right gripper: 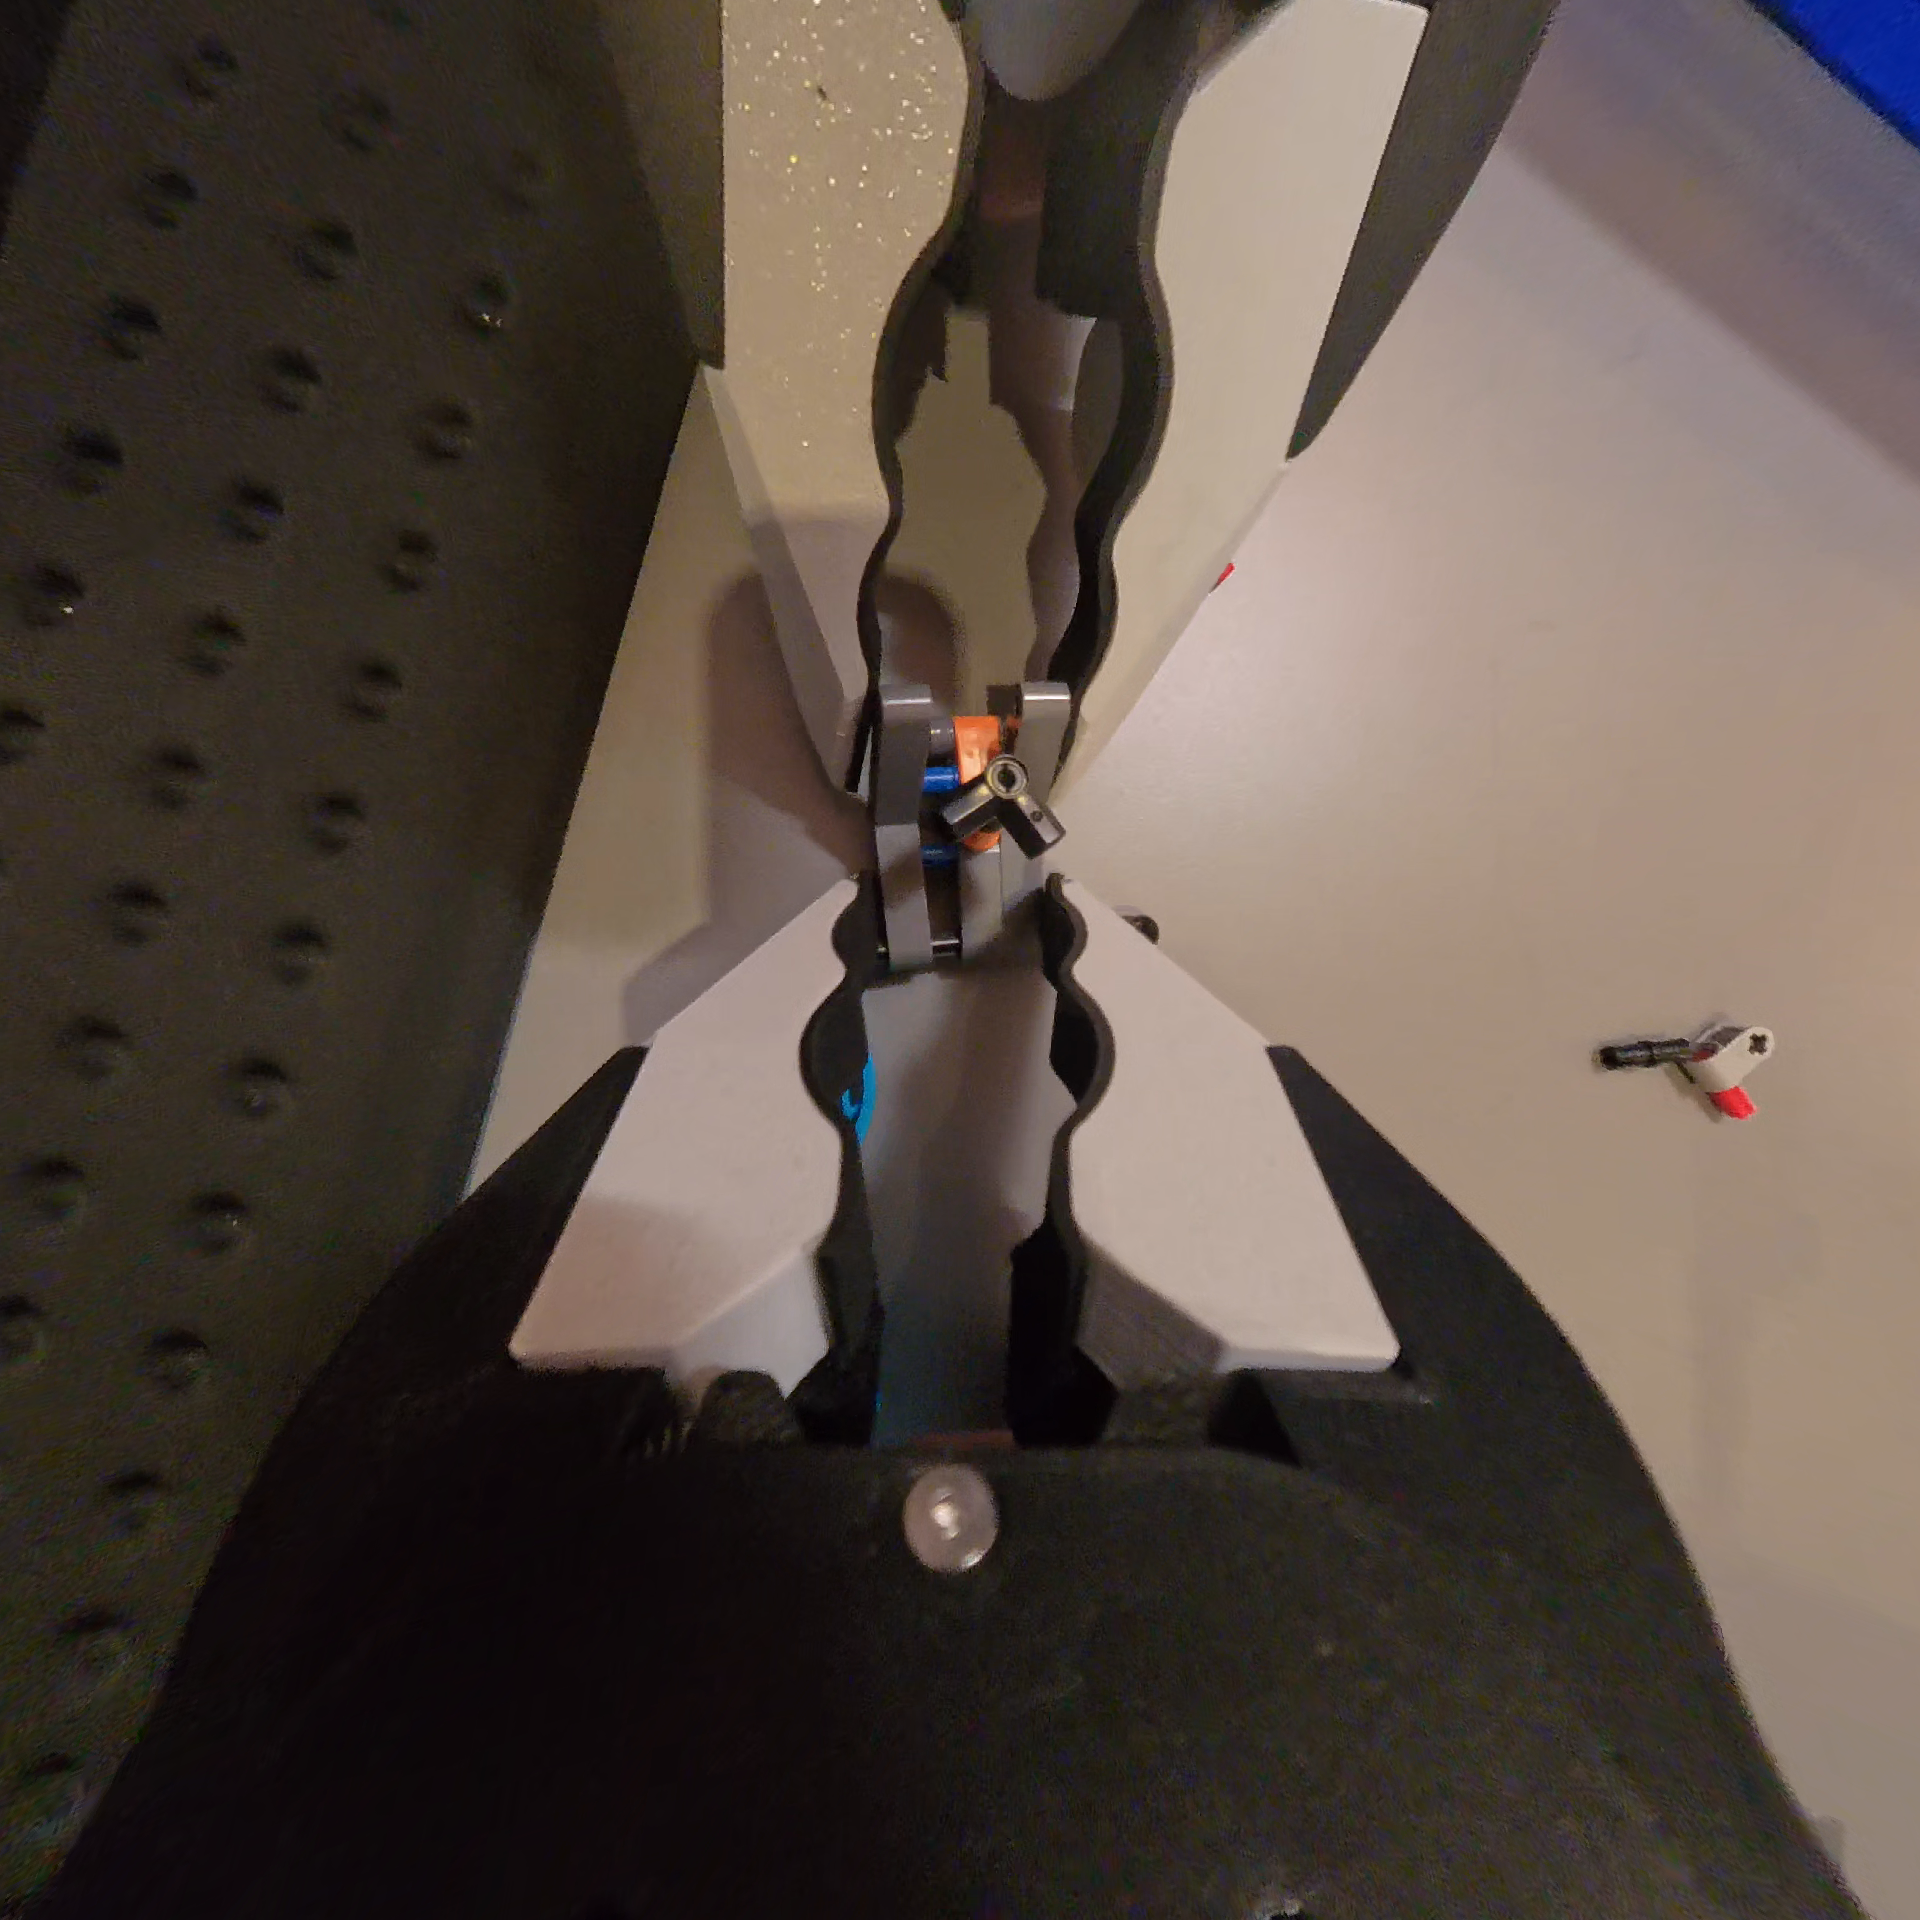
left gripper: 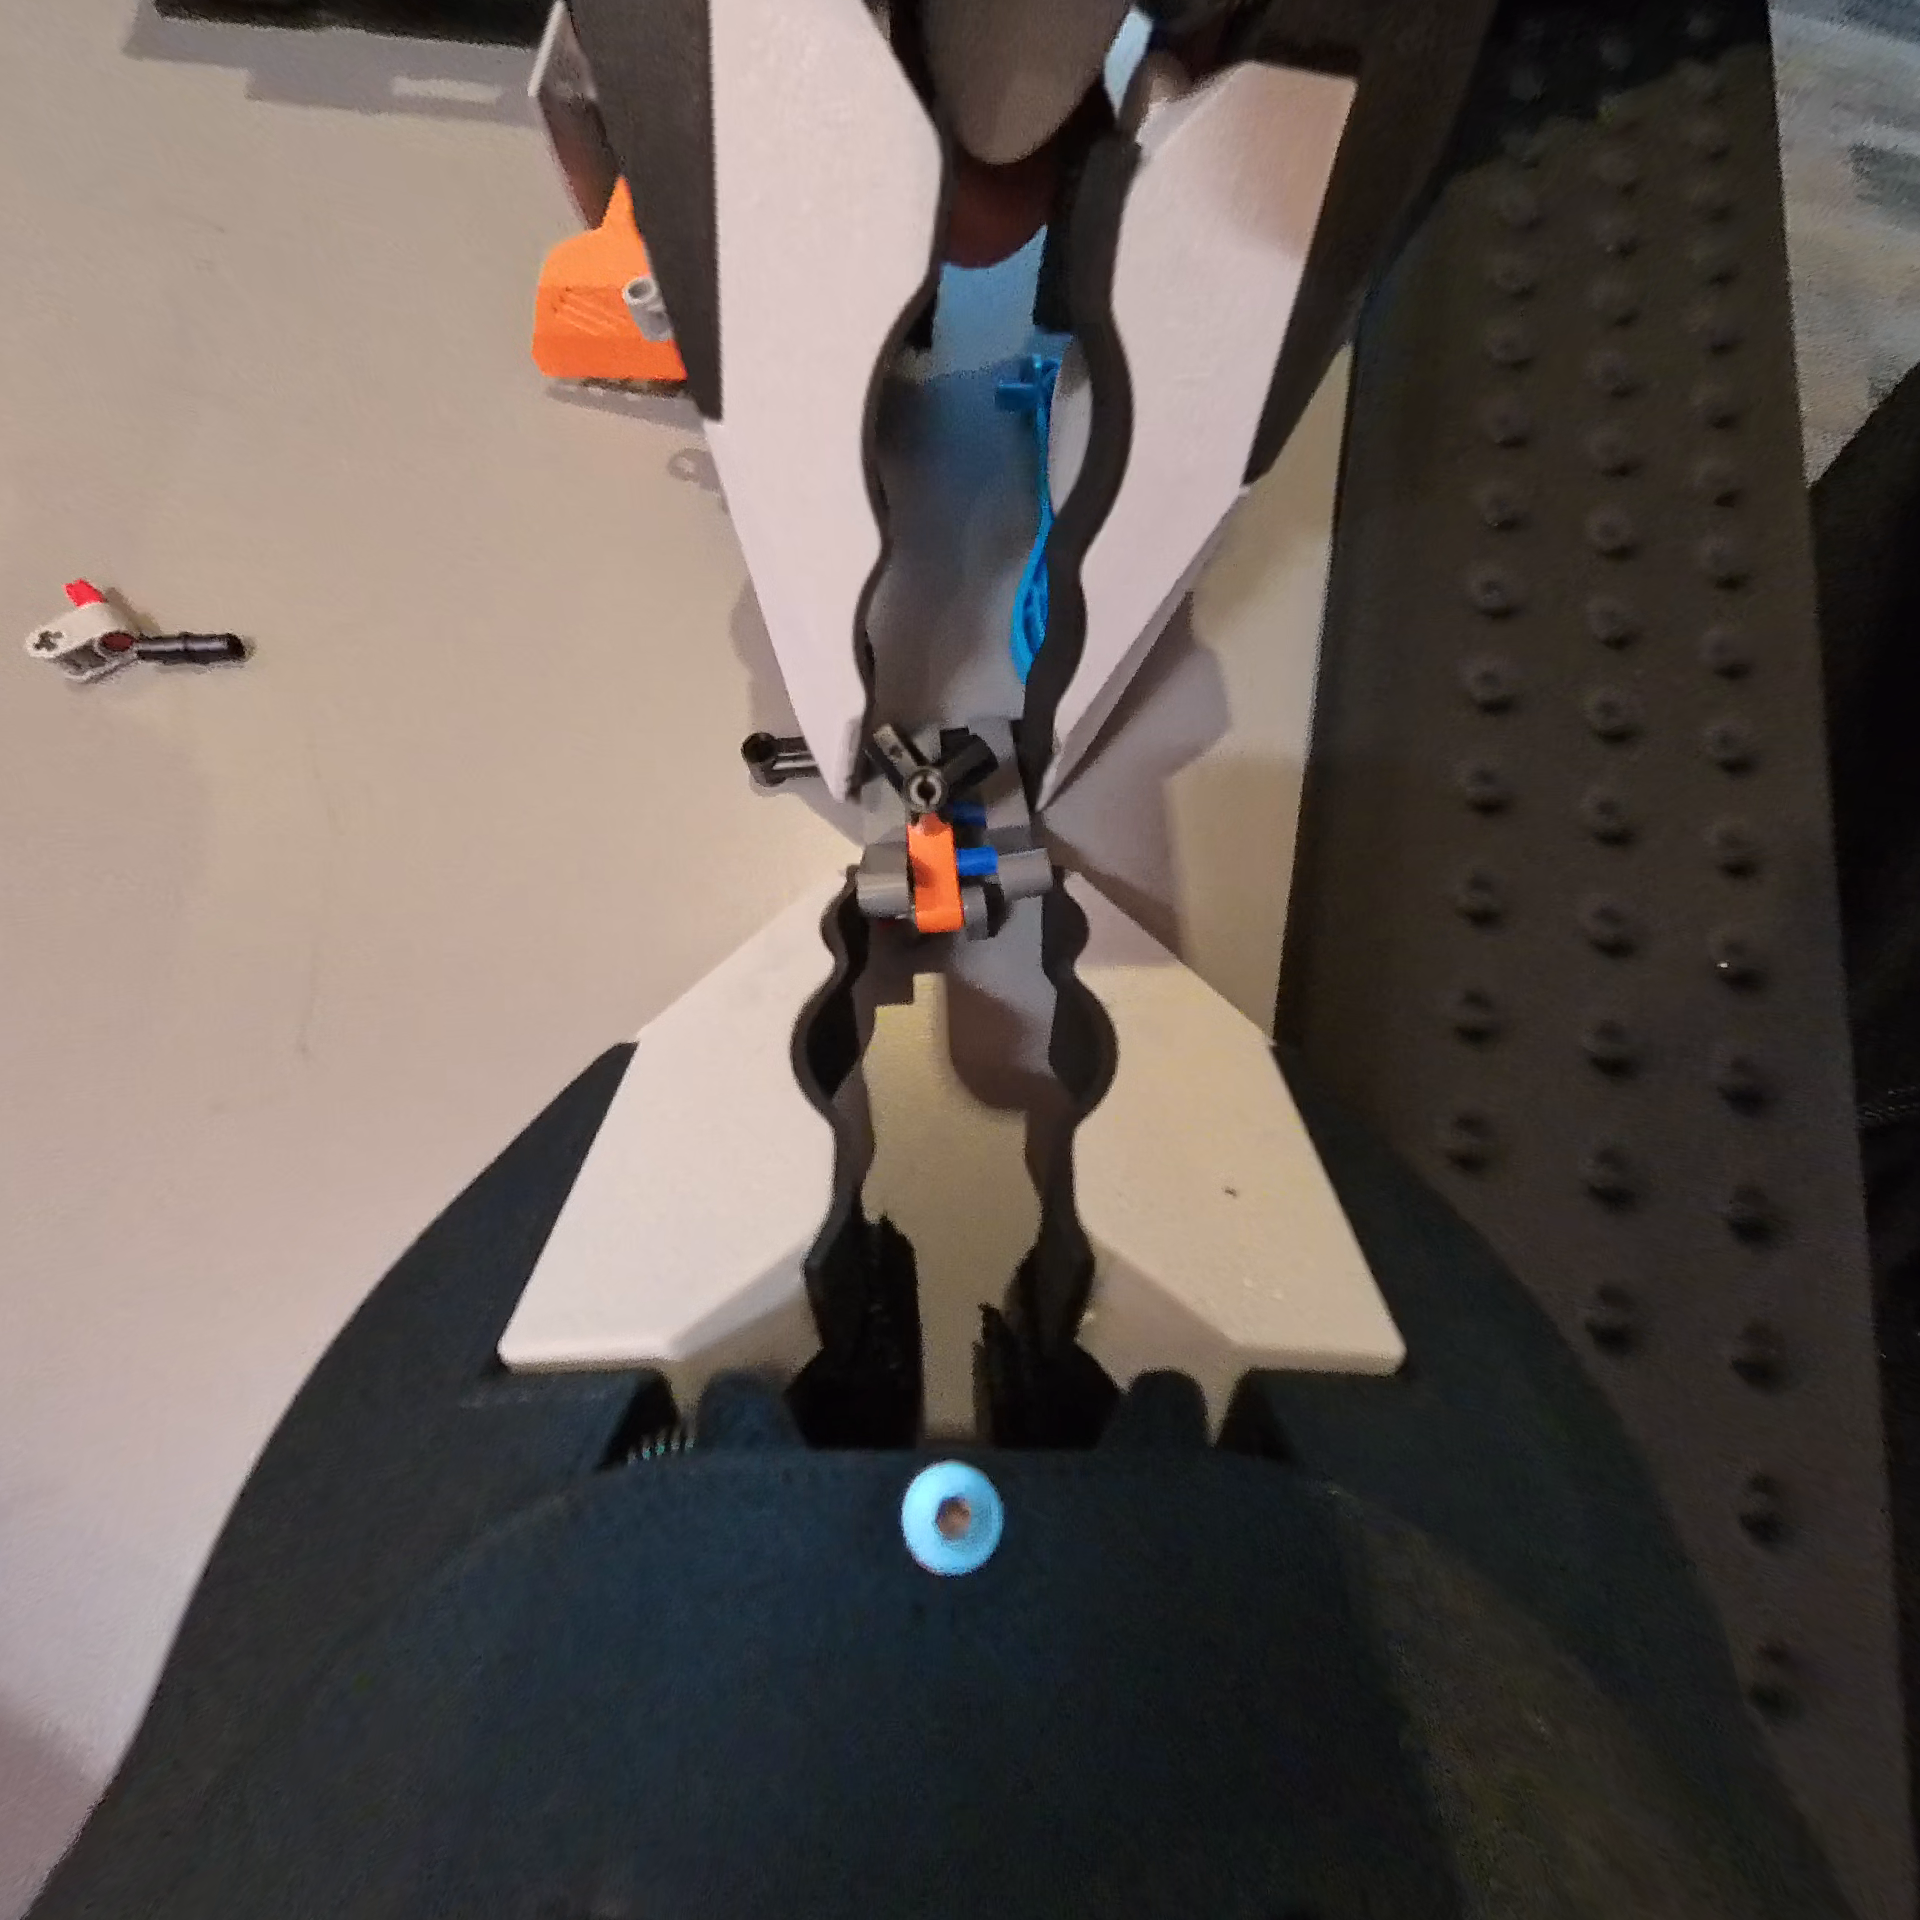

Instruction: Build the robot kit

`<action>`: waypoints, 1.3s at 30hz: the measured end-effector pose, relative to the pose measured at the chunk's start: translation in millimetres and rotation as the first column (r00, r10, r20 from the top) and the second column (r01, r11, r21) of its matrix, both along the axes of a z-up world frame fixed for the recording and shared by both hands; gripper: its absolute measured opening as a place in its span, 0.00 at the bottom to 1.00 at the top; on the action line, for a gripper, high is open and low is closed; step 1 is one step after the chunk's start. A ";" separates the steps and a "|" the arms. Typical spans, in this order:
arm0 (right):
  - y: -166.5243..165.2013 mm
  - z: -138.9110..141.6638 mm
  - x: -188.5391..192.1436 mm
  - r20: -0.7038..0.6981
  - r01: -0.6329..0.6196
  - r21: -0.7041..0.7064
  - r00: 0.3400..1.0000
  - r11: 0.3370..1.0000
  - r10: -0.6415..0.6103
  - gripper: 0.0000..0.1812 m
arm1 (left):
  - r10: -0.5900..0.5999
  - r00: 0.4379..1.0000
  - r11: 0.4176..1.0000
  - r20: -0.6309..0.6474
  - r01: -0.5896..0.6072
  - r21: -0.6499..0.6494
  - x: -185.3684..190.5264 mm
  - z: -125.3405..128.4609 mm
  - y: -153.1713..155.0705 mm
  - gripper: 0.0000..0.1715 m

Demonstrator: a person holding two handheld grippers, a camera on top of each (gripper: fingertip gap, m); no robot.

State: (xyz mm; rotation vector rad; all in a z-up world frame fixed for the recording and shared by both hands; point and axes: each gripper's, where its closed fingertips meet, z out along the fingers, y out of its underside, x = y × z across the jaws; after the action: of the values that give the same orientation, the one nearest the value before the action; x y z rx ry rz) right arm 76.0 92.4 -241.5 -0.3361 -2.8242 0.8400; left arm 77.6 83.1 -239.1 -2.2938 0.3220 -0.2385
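Observation:
A small brick assembly (left gripper: 940, 868) of two grey beams, an orange piece, blue pins and a black angled connector hangs above the table between my two grippers, which face each other tip to tip. My left gripper (left gripper: 951, 914) is shut on the near ends of the grey beams. My right gripper (left gripper: 940, 779) comes in from the far side and is closed around the other end, by the black connector. In the right wrist view my right gripper (right gripper: 951, 914) clamps the grey beams of the assembly (right gripper: 914, 831), and my left gripper (right gripper: 966, 717) holds their far ends.
A small white, red and black piece (left gripper: 104, 634) lies on the pale table, and also shows in the right wrist view (right gripper: 1704, 1060). An orange block (left gripper: 592, 301) and a black pin (left gripper: 774, 753) lie further off. A black perforated panel (left gripper: 1610, 727) stands alongside. A blue part (left gripper: 1034, 582) shows behind the fingers. Left and right tips are no more than a few centimetres apart.

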 end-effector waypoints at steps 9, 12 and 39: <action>-0.4 -0.5 0.6 0.030 0.015 0.012 0.999 1.000 -0.015 0.16 | 0.005 1.000 1.000 -0.011 -0.005 0.014 1.1 1.4 3.0 0.18; -0.4 -0.6 0.7 0.046 0.027 0.015 0.999 1.000 -0.028 0.15 | 0.009 1.000 1.000 -0.023 -0.009 0.021 1.4 2.0 4.4 0.17; -5.1 -1.5 3.0 0.132 0.001 0.008 0.991 1.000 -0.002 0.15 | -0.055 0.996 0.998 -0.073 0.055 0.005 6.8 -2.1 9.3 0.19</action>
State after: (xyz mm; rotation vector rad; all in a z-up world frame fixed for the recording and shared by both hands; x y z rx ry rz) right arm 79.0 87.3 -243.0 -0.4068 -2.9471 0.8350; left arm 84.4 92.4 -241.2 -2.2922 0.4227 -0.1819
